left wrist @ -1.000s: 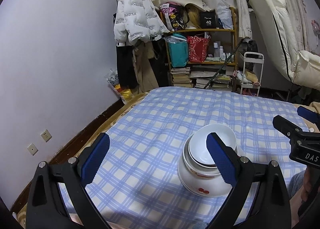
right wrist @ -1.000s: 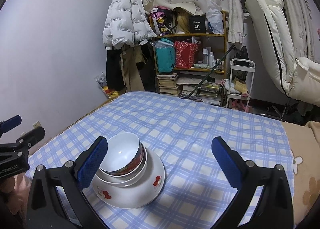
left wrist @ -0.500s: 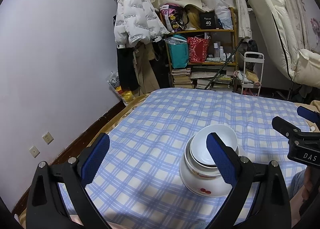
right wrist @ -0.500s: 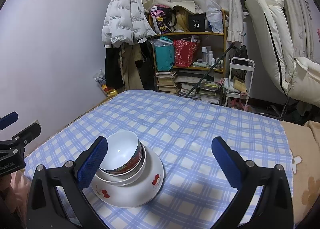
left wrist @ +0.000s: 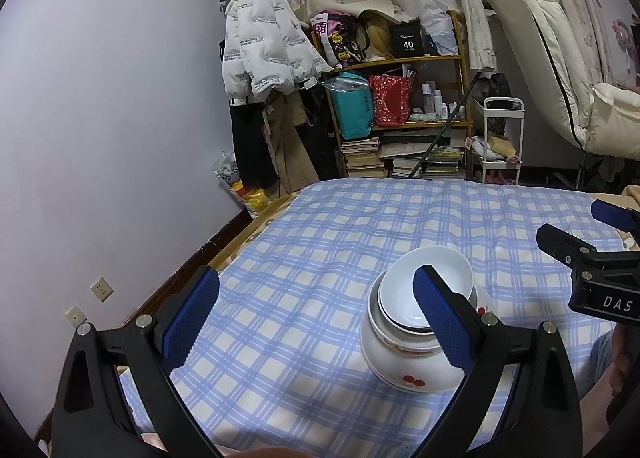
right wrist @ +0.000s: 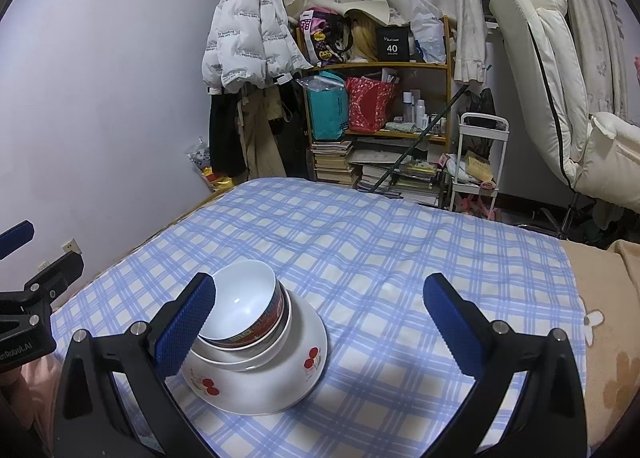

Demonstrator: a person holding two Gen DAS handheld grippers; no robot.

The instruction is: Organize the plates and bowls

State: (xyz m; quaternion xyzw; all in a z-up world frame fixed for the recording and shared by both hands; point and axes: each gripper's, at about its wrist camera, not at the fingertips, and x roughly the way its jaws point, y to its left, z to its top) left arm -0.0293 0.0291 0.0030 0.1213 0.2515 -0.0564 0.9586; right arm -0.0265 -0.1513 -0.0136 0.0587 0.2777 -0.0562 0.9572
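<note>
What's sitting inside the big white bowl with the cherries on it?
Nested in the cherry-print bowl is a plain white bowl, and inside that a white bowl with a red patterned band, which is empty. The lower bowls' insides are covered, so anything beneath stays hidden.

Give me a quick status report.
Left gripper open, right gripper open, both empty. Bowls nested on cherry-print plate. Checked cloth otherwise bare.

Left view: the near blue finger [left wrist: 438, 322] covers part of the top bowl [left wrist: 424, 286]. The other gripper [left wrist: 592, 258] is cut by the right edge. Shelf items [right wrist: 416, 114] too small to identify.
</note>
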